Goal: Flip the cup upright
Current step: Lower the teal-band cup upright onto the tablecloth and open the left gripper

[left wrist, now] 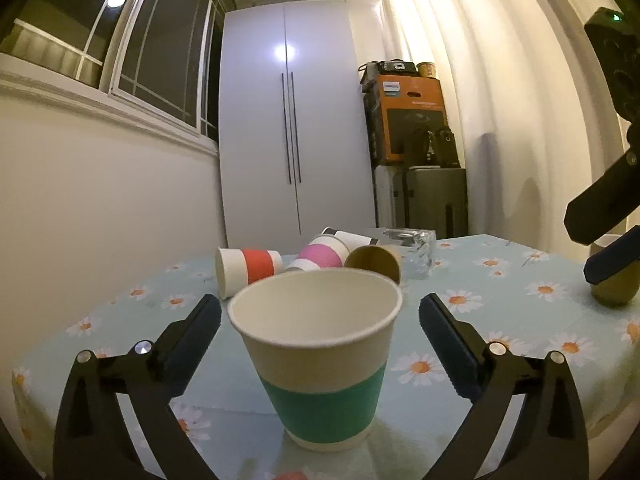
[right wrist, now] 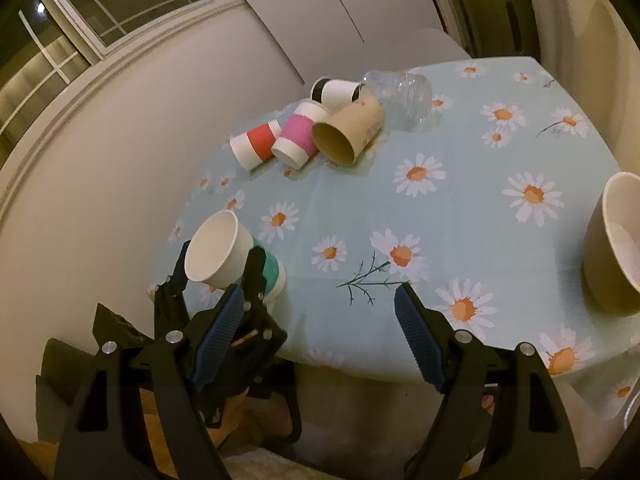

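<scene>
A white paper cup with a green band (left wrist: 320, 368) stands upright on the daisy tablecloth (left wrist: 500, 320), mouth up. My left gripper (left wrist: 320, 320) is open, its fingers either side of the cup with gaps on both sides. The right wrist view shows the same cup (right wrist: 224, 256) near the table's left edge with the left gripper's fingers (right wrist: 256, 276) around it. My right gripper (right wrist: 320, 316) is open and empty, held above the table's near edge. It shows at the right edge of the left wrist view (left wrist: 600, 240).
At the far side lie a red-banded cup (right wrist: 256, 146), a pink-banded cup (right wrist: 298, 136), a brown cup (right wrist: 348, 132), a black-and-white cup (right wrist: 336, 90) and a clear plastic bottle (right wrist: 404, 94). A tan upright cup (right wrist: 612, 244) stands at the right. A cupboard (left wrist: 292, 120) and boxes stand behind.
</scene>
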### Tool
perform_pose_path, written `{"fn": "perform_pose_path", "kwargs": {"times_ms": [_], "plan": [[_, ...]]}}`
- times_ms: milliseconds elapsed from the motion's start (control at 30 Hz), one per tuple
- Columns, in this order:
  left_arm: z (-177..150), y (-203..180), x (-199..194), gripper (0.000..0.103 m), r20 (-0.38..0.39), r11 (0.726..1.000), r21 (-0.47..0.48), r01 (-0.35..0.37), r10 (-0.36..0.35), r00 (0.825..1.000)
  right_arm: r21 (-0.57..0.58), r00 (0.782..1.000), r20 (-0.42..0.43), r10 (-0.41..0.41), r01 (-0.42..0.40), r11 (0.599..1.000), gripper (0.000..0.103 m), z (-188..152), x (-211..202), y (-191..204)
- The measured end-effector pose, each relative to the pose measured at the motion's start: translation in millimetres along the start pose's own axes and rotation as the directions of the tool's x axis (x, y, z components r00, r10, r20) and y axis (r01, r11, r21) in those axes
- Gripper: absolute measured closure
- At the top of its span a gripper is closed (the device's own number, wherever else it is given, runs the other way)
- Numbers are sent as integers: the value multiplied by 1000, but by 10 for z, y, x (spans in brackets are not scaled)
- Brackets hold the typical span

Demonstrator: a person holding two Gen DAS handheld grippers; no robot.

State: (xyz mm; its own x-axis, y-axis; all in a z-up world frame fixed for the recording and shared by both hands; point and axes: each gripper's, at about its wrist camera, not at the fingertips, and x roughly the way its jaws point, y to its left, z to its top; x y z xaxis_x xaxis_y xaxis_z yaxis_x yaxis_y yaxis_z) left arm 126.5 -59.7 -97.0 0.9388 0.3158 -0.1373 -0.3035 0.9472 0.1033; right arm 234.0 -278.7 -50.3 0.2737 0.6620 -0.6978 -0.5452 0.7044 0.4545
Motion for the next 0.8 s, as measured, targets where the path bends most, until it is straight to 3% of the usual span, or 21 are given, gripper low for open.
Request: {"fn": "perform_pose_path", "kwargs": {"times_ms": [367,467,567,800], "plan": [[467,135,-289,6,-77,997,42,63,-60,995,-20,996,88,21,-19,1000,26,-8,-285,52],[653,205,-396,6,-115,994,34,106,-101,988,-32,995,99,26,-23,999,25,-39,-329,108],[793,243,-515,6,-129,993,57,100,-92,987,-38,996,82,24,-21,999,25,-96,-323,167],[1068,475,-813,6,-208,972,24,235,-225,952,-121,997,81,-5,15,993,24,-245,-395,480]]}}
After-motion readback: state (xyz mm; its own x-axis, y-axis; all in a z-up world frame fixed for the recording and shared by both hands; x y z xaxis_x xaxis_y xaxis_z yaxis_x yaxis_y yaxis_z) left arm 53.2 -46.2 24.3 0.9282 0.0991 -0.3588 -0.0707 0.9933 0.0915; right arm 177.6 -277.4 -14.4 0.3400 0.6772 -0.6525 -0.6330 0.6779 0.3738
